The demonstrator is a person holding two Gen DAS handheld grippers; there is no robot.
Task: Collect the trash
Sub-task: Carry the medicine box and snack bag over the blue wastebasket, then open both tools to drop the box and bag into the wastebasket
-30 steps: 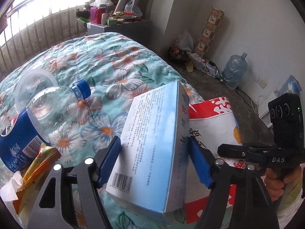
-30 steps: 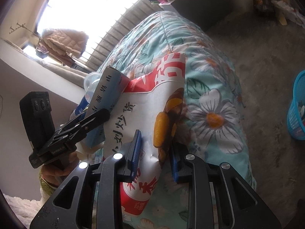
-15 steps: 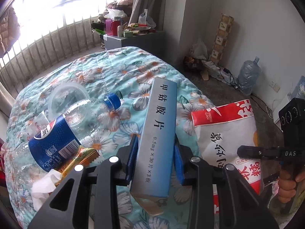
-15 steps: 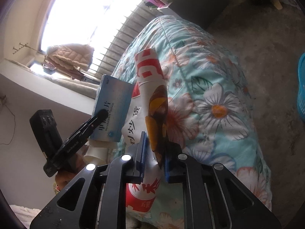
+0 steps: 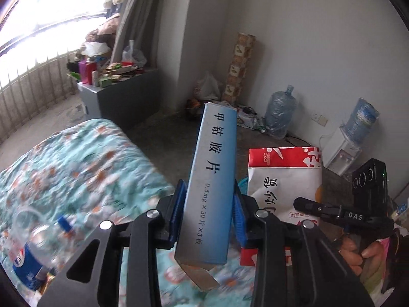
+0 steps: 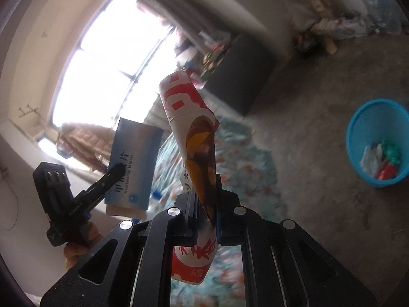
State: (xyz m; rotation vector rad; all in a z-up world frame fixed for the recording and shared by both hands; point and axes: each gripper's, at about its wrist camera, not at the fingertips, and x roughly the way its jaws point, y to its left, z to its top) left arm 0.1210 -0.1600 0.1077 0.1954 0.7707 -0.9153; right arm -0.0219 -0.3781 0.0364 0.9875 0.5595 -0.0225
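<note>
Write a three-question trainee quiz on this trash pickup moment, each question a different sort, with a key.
1. True or false: the left hand-held gripper is shut on the blue medicine box.
2. What does the right hand-held gripper hold? A) plastic bottle B) red-and-white snack bag C) tissue
3. Fill in: the blue basket stands on the ____.

Key:
1. True; the box sits between both blue pads.
2. B; the plastic bottle lies on the floral bedspread.
3. Floor; it already holds some trash.

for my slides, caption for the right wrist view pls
Right gripper clamps a red-and-white snack bag, blue trash basket on the floor.
</note>
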